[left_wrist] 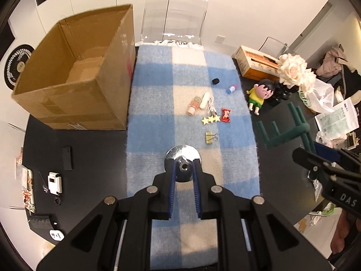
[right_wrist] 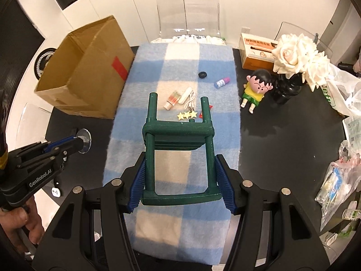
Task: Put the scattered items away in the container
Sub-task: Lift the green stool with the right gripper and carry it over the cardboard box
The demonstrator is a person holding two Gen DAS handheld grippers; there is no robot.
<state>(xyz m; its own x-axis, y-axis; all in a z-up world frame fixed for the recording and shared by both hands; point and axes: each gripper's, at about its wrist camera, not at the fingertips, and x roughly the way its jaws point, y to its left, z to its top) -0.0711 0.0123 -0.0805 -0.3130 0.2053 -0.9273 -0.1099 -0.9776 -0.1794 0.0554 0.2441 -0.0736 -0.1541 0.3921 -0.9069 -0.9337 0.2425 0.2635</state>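
Observation:
My left gripper [left_wrist: 183,166] is shut on a shiny chrome knob with a round base [left_wrist: 182,155], held above the near part of the blue-and-cream checked blanket [left_wrist: 153,94]. My right gripper [right_wrist: 180,160] is shut on a small green toy stool [right_wrist: 178,135], its legs pointing away. An open cardboard box [left_wrist: 74,72] stands left of the blanket. On the blanket lie a black cap [left_wrist: 215,81], a small blue bottle [left_wrist: 232,89], a pink tube [left_wrist: 194,106], a white cable [left_wrist: 211,106], yellow stars [left_wrist: 211,119], a red packet [left_wrist: 225,115] and a gold binder clip [left_wrist: 211,134].
On the black table to the right of the blanket stand a cartoon doll [right_wrist: 256,88], a black vase of cream roses [right_wrist: 293,56], an orange box [right_wrist: 255,52] and plastic bags [right_wrist: 338,180]. A clear chair [right_wrist: 187,11] is behind. To the left are a white device [left_wrist: 54,183] and a black block [left_wrist: 67,158].

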